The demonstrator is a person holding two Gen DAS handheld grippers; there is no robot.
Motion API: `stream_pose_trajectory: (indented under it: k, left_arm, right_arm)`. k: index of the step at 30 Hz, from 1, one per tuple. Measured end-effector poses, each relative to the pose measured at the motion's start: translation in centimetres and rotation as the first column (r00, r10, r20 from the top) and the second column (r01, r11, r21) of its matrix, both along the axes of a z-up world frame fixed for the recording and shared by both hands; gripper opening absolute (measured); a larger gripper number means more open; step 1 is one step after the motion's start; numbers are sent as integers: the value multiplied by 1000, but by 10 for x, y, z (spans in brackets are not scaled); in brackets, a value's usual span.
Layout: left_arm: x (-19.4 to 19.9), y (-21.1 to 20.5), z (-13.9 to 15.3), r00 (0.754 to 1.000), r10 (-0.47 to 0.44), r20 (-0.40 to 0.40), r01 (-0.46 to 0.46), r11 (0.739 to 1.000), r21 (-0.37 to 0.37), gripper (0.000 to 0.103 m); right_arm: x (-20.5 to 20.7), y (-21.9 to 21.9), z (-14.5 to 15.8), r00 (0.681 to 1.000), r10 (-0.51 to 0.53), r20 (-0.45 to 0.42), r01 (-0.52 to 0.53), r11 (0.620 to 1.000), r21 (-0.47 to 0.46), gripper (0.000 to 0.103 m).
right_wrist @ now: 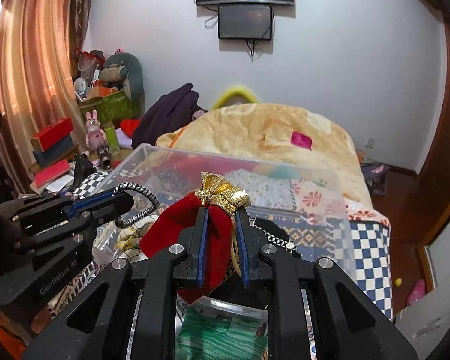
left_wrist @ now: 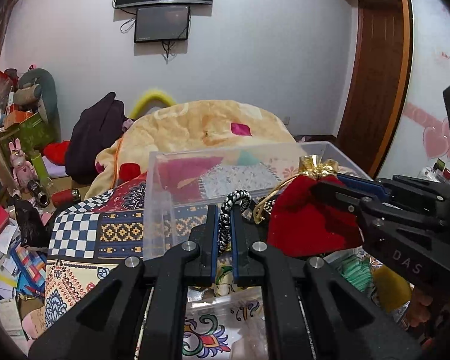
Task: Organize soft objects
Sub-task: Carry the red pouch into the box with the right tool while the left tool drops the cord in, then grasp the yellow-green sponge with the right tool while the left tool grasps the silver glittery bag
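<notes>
velvet red pouch (right_wrist: 216,228) pinched in right gripper (right_wrist: 220,225) jaws, over clear bin (right_wrist: 342,210); soft, light, best held at body below gold neck; long axis upright, neck pointing up. black-white cord (left_wrist: 225,225) clamped in left gripper (left_wrist: 224,234), limp, arcing upward. beyond: yellow blanket (left_wrist: 213,126).

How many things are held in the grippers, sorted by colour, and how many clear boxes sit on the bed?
Red and gold: 1, the velvet pouch in the right gripper.
Black and white: 1, the braided cord in the left gripper.
Clear: 1, the plastic box.
Total: 3.
</notes>
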State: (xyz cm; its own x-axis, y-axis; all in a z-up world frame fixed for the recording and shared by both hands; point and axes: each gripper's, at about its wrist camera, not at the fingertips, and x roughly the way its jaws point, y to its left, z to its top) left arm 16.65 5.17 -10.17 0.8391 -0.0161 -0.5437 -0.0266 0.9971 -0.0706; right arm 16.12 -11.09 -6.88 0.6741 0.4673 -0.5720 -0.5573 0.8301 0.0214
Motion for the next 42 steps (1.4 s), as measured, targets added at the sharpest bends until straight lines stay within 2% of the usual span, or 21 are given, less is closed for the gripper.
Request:
stream_pose_trajectory:
  k: [5, 8, 11, 15, 20, 22, 26, 28, 31, 36, 42]
  left_arm:
    - [4, 1, -5, 1000, -8, -28, 8, 1000, -10, 7]
    - [3, 0, -6, 999, -24, -35, 23, 999, -28, 11]
    - [0, 0, -4, 999, -23, -29, 22, 999, -29, 20]
    - [-7, -1, 1, 999, -34, -13, 33, 999, -41, 36]
    - [-20, -2, 11, 999, -49, 19, 50, 997, -56, 49]
    - [-25, -2, 16, 998, -53, 33, 55, 997, -59, 55]
    - [-40, -5, 27, 995, -65, 70, 70, 996, -62, 67]
    - [-47, -5, 31, 994, -66, 82, 71, 995, -64, 78]
    - [-58, -5, 33, 994, -64, 91, 70, 995, -67, 88]
    - [-70, -2, 29, 995, -55, 87, 62, 994, -85, 90]
    - [-79, -3, 12, 997, -71, 41, 76, 988, -132, 91]
  right_arm:
    - [4, 0, -6, 1000, -4, -31, 4, 1000, -25, 17]
    - [3, 1, -6, 999, -9, -32, 7, 999, -42, 18]
    - [2, -1, -6, 999, -3, -52, 1, 999, -34, 23]
    - [-1, -6, -1, 998, 1, -56, -2, 1000, -12, 45]
    - [-6, -14, 7, 999, 3, -42, -2, 1000, 1, 48]
    - [-10, -19, 10, 999, 6, -36, -5, 1000, 14, 56]
    - [-21, -32, 19, 1000, 0, 2, 0, 999, 46, 66]
    - [-28, -38, 23, 1000, -1, 16, 0, 998, 59, 69]
    - [-36, -48, 25, 1000, 3, 23, -5, 997, 80, 71]
    - [-42, -64, 19, 1000, -19, 15, 18, 995, 100, 74]
    - [-47, -80, -6, 998, -58, -40, 61, 995, 74, 74]
